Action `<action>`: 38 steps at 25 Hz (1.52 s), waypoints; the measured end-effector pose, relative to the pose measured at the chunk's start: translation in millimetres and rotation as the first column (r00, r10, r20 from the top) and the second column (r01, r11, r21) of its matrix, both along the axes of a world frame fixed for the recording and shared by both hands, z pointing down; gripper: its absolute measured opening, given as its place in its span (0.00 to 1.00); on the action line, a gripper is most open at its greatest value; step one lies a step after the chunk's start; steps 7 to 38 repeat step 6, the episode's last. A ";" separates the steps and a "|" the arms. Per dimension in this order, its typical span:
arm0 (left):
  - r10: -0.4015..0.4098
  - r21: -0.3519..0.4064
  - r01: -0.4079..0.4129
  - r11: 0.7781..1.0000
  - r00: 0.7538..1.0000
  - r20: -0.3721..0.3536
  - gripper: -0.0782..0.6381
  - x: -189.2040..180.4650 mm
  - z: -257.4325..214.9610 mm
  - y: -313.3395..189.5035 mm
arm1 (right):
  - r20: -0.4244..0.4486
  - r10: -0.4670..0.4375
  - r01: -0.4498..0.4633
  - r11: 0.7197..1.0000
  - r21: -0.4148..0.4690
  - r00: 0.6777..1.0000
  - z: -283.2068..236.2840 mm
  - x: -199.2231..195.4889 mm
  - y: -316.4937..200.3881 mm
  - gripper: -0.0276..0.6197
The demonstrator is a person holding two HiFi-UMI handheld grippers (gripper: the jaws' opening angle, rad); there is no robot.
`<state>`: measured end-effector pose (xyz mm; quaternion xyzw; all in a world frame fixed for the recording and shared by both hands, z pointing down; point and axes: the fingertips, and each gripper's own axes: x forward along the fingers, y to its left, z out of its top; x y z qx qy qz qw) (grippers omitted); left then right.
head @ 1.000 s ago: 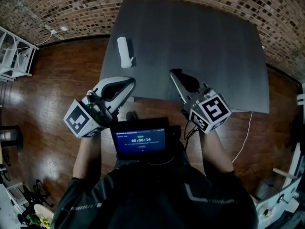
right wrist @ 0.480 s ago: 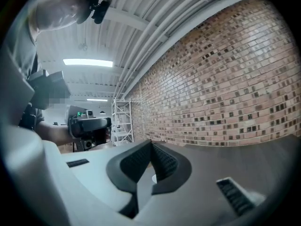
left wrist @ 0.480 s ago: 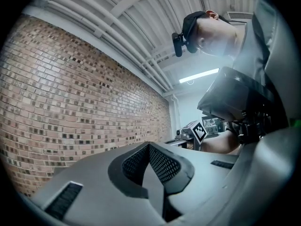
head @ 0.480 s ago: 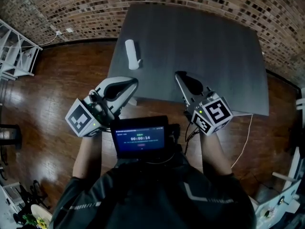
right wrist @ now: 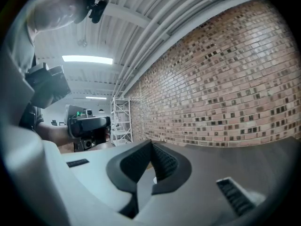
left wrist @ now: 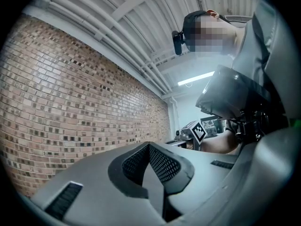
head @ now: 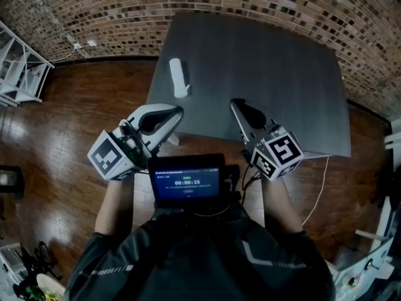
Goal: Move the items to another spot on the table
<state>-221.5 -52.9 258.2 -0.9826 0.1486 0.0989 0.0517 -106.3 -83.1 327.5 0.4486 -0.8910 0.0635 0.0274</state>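
Single item in sight: a white item point(head: 179, 77), elongated, rounded at both ends, with a smooth, plain surface. No print can be made out.

Pose: it lies flat on its side on the dark grey table point(head: 269, 74).

Position: it sits in the left part of the tabletop, just inside the left edge, roughly midway between the far and near edges.

Orientation: the long axis runs away from the person toward the brick wall, with the far end leaning slightly left.

Detail: the near end looks a little wider, with a small bump on its right side. That part is too small to resolve.

It rests on bare tabletop, on its own.
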 end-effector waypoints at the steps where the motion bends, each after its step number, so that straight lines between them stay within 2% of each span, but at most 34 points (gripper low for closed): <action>1: -0.002 0.000 0.002 1.000 1.000 0.000 0.10 -0.5 0.0 -0.2 | -0.001 -0.001 0.001 1.000 0.002 1.000 -0.5 -0.4 -0.3 0.04; 38: -0.006 0.006 0.006 1.000 1.000 0.004 0.10 -1.8 3.2 0.3 | 0.000 -0.001 0.001 1.000 0.008 1.000 1.2 -0.5 -1.2 0.04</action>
